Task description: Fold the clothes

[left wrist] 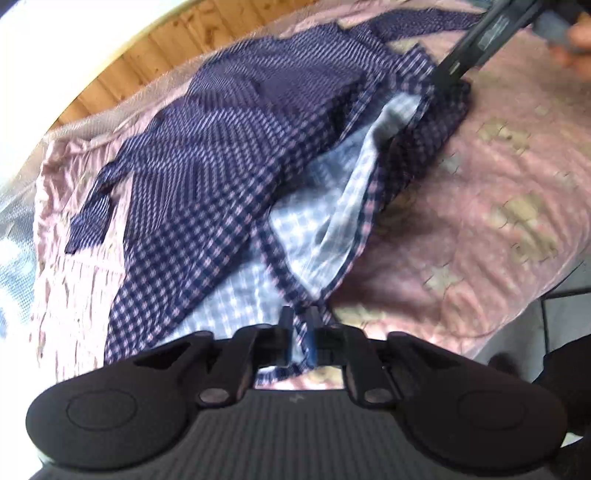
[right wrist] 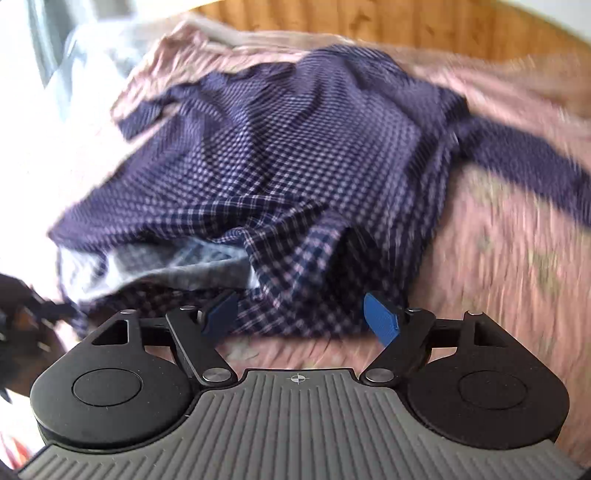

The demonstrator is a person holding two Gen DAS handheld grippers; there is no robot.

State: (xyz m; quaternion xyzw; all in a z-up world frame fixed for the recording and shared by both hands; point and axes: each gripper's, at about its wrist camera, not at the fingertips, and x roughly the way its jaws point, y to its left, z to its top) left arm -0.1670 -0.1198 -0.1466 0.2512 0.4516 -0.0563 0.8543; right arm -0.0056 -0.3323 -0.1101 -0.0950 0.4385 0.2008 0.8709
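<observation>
A navy and pink checked shirt (left wrist: 236, 140) lies spread on a pink bed cover, its pale inside showing along the lifted hem. My left gripper (left wrist: 300, 332) is shut on the shirt's hem edge, which is raised off the bed. In the right wrist view the same shirt (right wrist: 295, 147) is spread ahead, with a sleeve running off to the right. My right gripper (right wrist: 301, 317) stands open just short of the near hem, blue pads (right wrist: 382, 319) apart with nothing between them. The right gripper's body (left wrist: 480, 48) shows at the left view's top right, at the shirt's far corner.
The pink bed cover (left wrist: 480, 206) has beige star and bear prints. A wooden headboard (right wrist: 369, 22) runs along the far side. Pale blue bedding (right wrist: 85, 62) lies at the left. The bed's edge and a grey floor (left wrist: 561, 321) are at the right. A hand (left wrist: 580, 40) holds the other gripper.
</observation>
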